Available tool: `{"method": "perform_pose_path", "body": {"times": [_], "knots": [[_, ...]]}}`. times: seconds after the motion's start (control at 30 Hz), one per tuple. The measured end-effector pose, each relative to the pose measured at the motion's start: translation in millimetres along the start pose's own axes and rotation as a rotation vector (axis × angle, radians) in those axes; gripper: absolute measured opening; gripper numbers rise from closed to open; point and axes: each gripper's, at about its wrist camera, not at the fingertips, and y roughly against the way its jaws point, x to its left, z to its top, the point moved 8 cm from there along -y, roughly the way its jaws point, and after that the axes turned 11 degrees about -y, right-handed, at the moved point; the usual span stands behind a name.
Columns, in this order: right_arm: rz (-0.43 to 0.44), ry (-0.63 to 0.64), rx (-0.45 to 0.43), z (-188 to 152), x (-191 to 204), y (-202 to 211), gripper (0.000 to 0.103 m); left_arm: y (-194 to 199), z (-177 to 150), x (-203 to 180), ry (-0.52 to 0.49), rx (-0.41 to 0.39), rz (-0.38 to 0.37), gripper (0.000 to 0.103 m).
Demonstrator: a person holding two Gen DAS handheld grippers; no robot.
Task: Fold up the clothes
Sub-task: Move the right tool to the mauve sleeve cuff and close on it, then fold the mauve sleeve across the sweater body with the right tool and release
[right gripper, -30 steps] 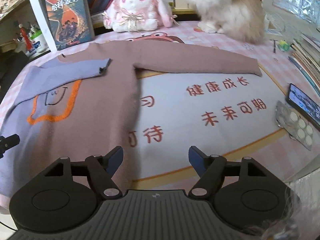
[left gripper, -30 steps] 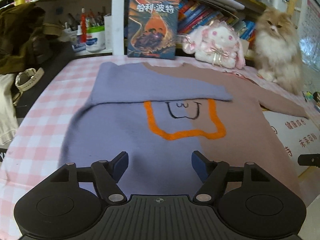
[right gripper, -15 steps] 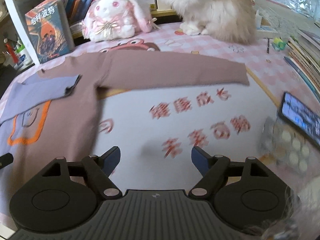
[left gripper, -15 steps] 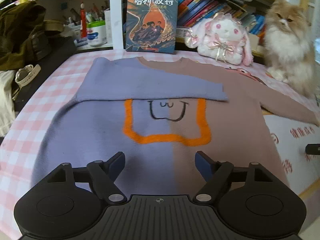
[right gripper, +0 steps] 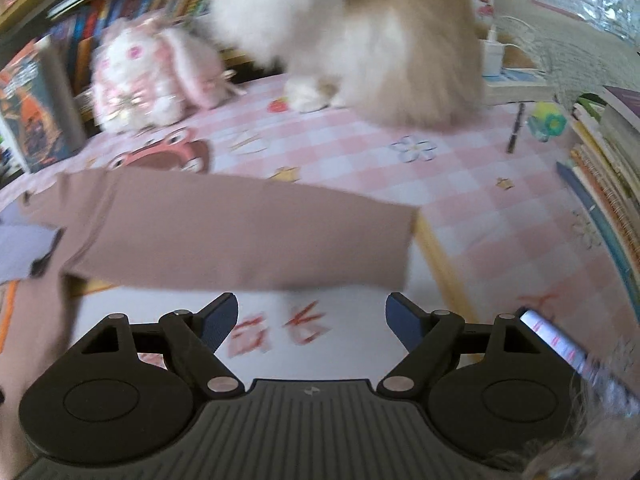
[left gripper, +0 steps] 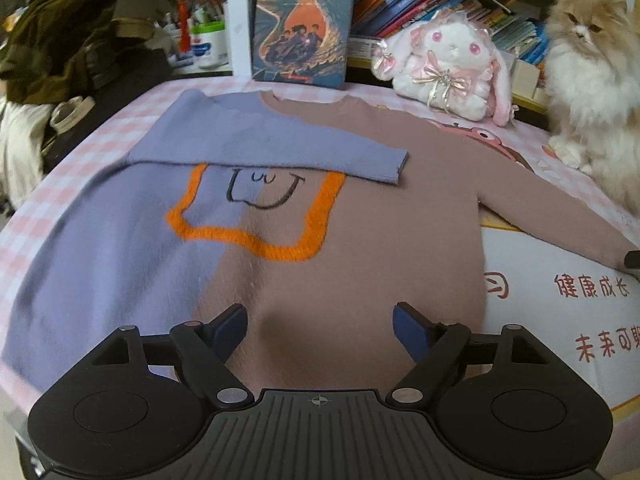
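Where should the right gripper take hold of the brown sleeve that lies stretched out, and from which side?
Probably at the cuff end of the brown sleeve, coming from the near side. The sleeve lies flat and straight with its free edge there, and the open right gripper already faces its near edge, clear of the cat.

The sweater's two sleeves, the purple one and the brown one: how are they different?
The purple sleeve is folded across the sweater's chest, partly covering the orange-outlined face; the brown sleeve lies stretched out sideways on the table. The purple sleeve rests on the sweater itself, the brown one on the table mat. Both lie flat, and neither hand-held gripper holds either.
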Motion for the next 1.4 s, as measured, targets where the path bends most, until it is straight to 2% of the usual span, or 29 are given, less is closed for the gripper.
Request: {"method": "perform_pose_path", "body": {"times": [0.27,0.37,0.53,0.6,0.67,1.03,1.13,1.27,1.4], "knots": [[-0.013,-0.023,0.049,13.1,-22.5,-22.4,0.076,10.2,-6.4,-15.2,0.033,0.015,0.043,0.082],[-0.001,-0.001,0.047,13.8,-18.8,-24.8,0.071,13.2,-8.2,-16.3,0.043,0.018,0.060,0.082],[0.034,0.009,0.029,20.0,-13.1,-28.4,0.047,16.4,-10.8,-15.0,0.054,0.024,0.081,0.082],[0.057,0.014,0.030,22.3,-10.9,-30.8,0.027,17.2,-11.1,-14.7,0.055,0.025,0.085,0.082],[0.081,0.016,0.033,24.3,-8.3,-32.8,0.012,17.8,-11.1,-14.3,0.056,0.025,0.088,0.082],[0.284,0.039,-0.010,33.8,44.4,1.0,0.009,18.0,-8.4,-8.0,0.046,0.011,0.079,0.082],[0.308,0.044,-0.009,32.6,58.6,7.5,0.009,19.8,-6.6,-1.2,0.044,-0.005,0.074,0.082],[0.329,0.040,-0.014,29.2,76.0,17.1,0.009,25.1,1.5,11.9,0.043,-0.067,0.059,0.082],[0.343,0.044,-0.028,25.0,97.8,27.4,0.009,21.8,6.5,26.5,0.017,-0.094,0.022,0.082]]}}
